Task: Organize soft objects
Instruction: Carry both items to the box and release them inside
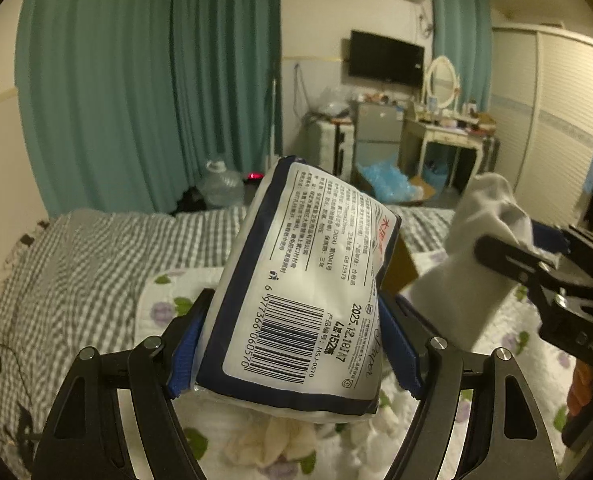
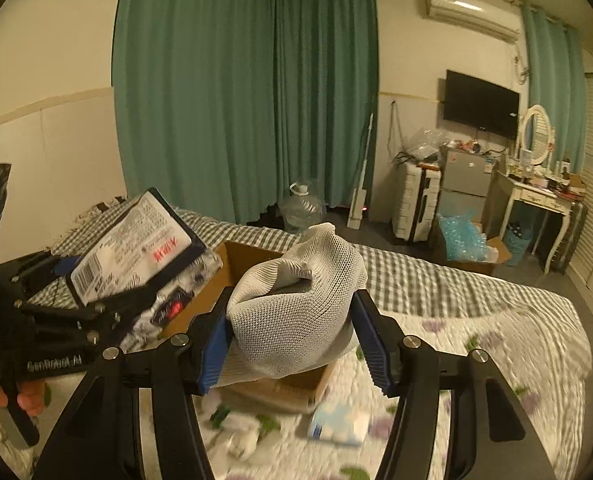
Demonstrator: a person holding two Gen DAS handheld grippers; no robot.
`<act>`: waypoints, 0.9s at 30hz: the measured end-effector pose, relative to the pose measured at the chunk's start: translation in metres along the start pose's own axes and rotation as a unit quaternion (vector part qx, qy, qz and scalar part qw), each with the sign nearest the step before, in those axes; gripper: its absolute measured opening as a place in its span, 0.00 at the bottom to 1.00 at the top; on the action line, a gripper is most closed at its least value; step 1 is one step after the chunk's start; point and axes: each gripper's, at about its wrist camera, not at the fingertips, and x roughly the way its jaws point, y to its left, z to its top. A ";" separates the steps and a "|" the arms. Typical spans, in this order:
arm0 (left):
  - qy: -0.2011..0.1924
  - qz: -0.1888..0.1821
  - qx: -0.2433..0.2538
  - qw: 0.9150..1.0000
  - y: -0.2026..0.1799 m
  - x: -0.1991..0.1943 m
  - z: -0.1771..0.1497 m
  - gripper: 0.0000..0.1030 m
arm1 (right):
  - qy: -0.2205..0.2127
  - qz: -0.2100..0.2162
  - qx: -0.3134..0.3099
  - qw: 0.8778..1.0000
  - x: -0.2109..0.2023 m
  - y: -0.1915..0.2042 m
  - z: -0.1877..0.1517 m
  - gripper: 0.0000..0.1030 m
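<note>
Left wrist view shows the left gripper (image 1: pixel 292 344) pinching a soft, slick tissue pack (image 1: pixel 296 292) across its middle, while at three o'clock the right gripper (image 1: pixel 536 256) clamps a limp sock (image 1: pixel 480 240) above the bed (image 1: pixel 76 248).

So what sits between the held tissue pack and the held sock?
In the right wrist view, the open cardboard box on the bed lies between the tissue pack in the left gripper and the sock.
</note>
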 end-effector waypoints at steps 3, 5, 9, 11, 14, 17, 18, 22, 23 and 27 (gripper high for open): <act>0.024 0.009 -0.003 1.000 0.002 0.032 -0.003 0.74 | 0.020 0.012 -0.015 1.000 0.042 -0.009 0.006 0.56; 0.038 0.012 0.001 0.999 0.001 0.051 -0.006 0.74 | 0.056 0.034 -0.028 0.997 0.081 -0.015 0.004 0.56; 0.053 0.010 0.014 0.998 -0.005 0.082 -0.010 0.74 | 0.104 0.063 -0.040 0.992 0.136 -0.022 -0.009 0.56; 0.063 0.016 0.011 0.998 -0.008 0.094 -0.009 0.75 | 0.097 0.067 -0.037 0.992 0.143 -0.025 -0.012 0.56; 0.070 0.018 0.008 0.997 -0.013 0.106 -0.008 0.75 | 0.083 0.069 -0.032 0.994 0.149 -0.026 -0.012 0.56; 0.065 0.020 0.019 0.997 -0.019 0.107 -0.008 0.78 | 0.064 0.061 -0.028 0.996 0.152 -0.031 -0.010 0.58; 0.062 0.025 0.023 0.997 -0.020 0.106 -0.008 0.78 | 0.055 0.057 -0.021 0.997 0.151 -0.034 -0.011 0.59; 0.057 0.040 0.027 0.997 -0.022 0.100 -0.007 0.80 | 0.008 0.033 -0.018 0.999 0.131 -0.036 -0.005 0.85; 0.055 0.040 0.024 0.997 -0.021 0.098 -0.006 0.80 | -0.001 0.027 -0.019 0.999 0.125 -0.035 -0.002 0.85; 0.036 0.040 0.019 0.998 -0.017 0.072 -0.001 0.81 | -0.008 0.016 -0.008 1.000 0.109 -0.038 0.005 0.85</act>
